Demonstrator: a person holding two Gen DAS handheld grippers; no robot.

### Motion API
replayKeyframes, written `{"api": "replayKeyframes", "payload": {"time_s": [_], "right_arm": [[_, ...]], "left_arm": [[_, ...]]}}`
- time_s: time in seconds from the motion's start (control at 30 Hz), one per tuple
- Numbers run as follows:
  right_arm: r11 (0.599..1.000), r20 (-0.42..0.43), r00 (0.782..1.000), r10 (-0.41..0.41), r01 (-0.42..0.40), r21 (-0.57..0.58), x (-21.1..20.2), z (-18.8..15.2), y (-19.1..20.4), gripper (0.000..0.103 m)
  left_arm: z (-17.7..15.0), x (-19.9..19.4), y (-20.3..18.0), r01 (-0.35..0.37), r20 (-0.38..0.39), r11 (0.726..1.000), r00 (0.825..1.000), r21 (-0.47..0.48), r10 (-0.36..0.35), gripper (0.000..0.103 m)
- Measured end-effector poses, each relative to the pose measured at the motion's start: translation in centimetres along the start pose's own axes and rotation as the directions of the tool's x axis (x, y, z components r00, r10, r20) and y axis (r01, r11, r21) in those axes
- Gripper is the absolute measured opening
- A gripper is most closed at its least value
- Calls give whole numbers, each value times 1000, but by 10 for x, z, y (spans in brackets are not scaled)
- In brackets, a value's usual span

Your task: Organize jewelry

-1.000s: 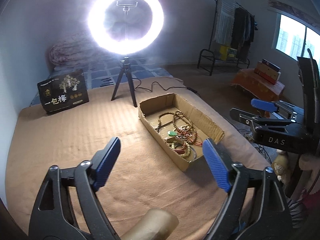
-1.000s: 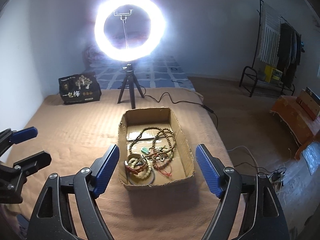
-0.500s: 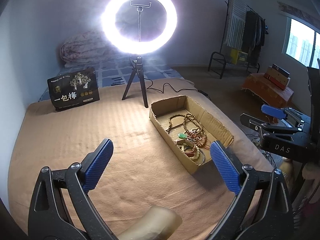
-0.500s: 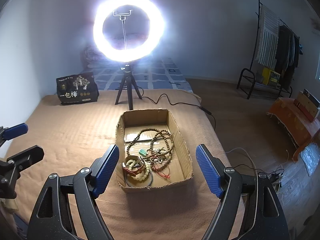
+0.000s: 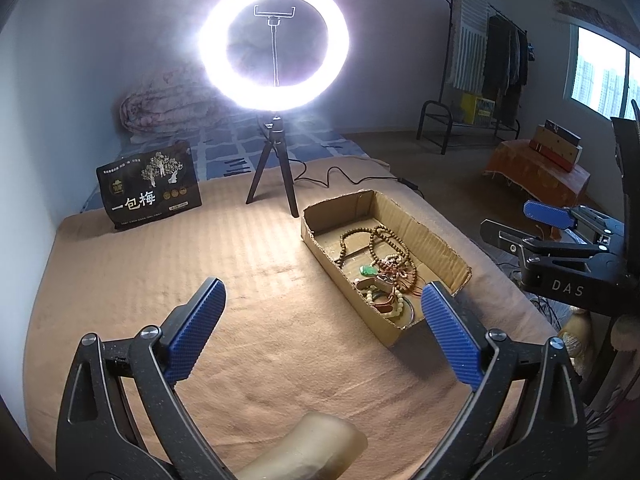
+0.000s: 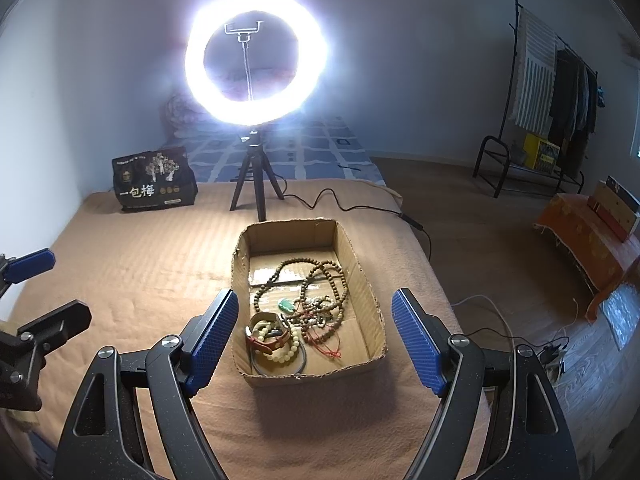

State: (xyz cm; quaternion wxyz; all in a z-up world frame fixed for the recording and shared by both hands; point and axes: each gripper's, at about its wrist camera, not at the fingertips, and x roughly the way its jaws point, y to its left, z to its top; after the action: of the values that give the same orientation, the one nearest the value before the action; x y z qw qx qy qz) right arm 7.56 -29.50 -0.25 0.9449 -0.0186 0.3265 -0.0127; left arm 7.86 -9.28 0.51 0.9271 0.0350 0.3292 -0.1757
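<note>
The jewelry (image 6: 304, 312) lies heaped in a shallow cardboard box (image 6: 362, 280) on the tan blanket (image 6: 140, 256) that covers the bed. In the heap I can pick out long strings of brown wooden beads (image 6: 324, 280), a green pendant (image 6: 286, 304), a bracelet of pale beads (image 6: 280, 354), a watch with a red-brown strap (image 6: 266, 342) and a thin red cord (image 6: 330, 350). Everything sits toward the near half of the box; the far half shows bare cardboard.

My right gripper (image 6: 312, 336) hangs above the near end of the box with its blue pads (image 6: 212, 332) spread wide, one on each side of the box as I see it, nothing between them and nothing touched. My left gripper (image 5: 320, 332) is over bare blanket to the left of the box, its jaws standing wide apart and empty too. From the left camera the right gripper shows at the far right edge, beside the box.

Beyond the box a lit ring light (image 6: 256, 56) stands on a small black tripod (image 6: 250, 180), its cable (image 6: 360, 210) running off over the blanket's edge. A black bag with white lettering (image 6: 154, 186) leans near the wall on the left. Behind it lie a blue checked sheet (image 6: 320, 148) and a rolled quilt (image 5: 160, 108). Off to the right are a clothes rack (image 6: 556, 92) and a low table under an orange cloth (image 6: 580, 236).
</note>
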Motion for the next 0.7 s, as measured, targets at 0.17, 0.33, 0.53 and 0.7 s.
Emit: {"api": "replayKeyframes", "payload": {"time_s": [0.17,0.33,0.53,0.7], "right_arm": [[1000,0,1000,1,-1,0,-1,0,0,79],[1000,0,1000,1,-1,-2,-1,0,1,79],[1000,0,1000,0,0,-1,-1,0,1,79],[1000,0,1000,0,0,-1,-1,-1,1,79]], "left_arm": [[0,0,0,1,-1,1000,1000,0,-1,100],[0,-1,0,0,-1,1000,1000,-1,0,100],[0,-1,0,1,0,1000,1000,3,-1,100],[0,-1,0,1,-1,1000,1000,4,-1,100]]}}
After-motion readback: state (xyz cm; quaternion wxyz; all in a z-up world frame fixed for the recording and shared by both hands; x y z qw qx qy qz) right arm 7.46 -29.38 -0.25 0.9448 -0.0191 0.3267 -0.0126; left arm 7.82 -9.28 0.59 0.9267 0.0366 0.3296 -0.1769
